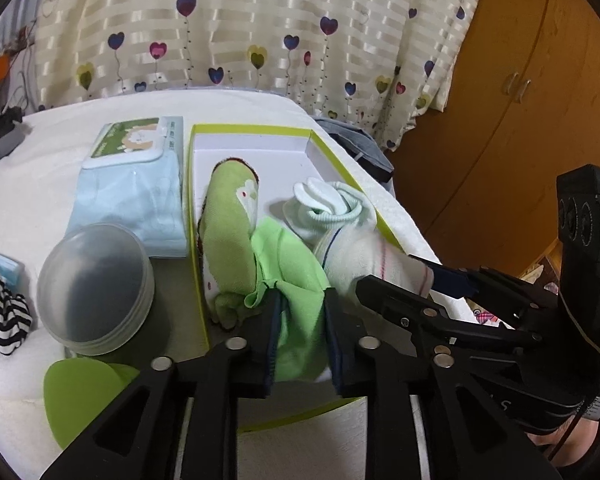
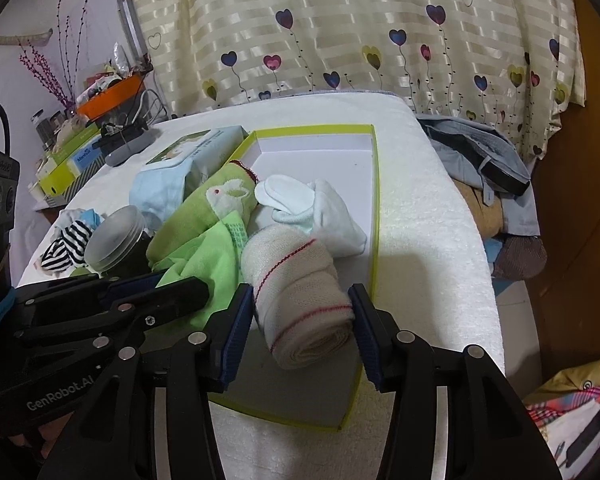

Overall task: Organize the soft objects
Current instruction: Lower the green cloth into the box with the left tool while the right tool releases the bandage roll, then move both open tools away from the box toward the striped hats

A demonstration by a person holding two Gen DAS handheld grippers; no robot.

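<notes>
- The left gripper (image 1: 300, 300) is standing slightly spread, its pads flanking the bright green cloth (image 1: 296, 280) in the near end of the box (image 1: 252, 130).
- The right gripper (image 2: 302, 316) is standing half spread around the rolled white sock (image 2: 300, 300); whether its pads are pressing, I cannot tell.

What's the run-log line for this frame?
left claw: around green cloth | right claw: around rolled sock | both over green-rimmed box

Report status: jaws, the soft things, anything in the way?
Left gripper open around green cloth. Right gripper shut on white roll, over the box. Nothing blocks.
</notes>
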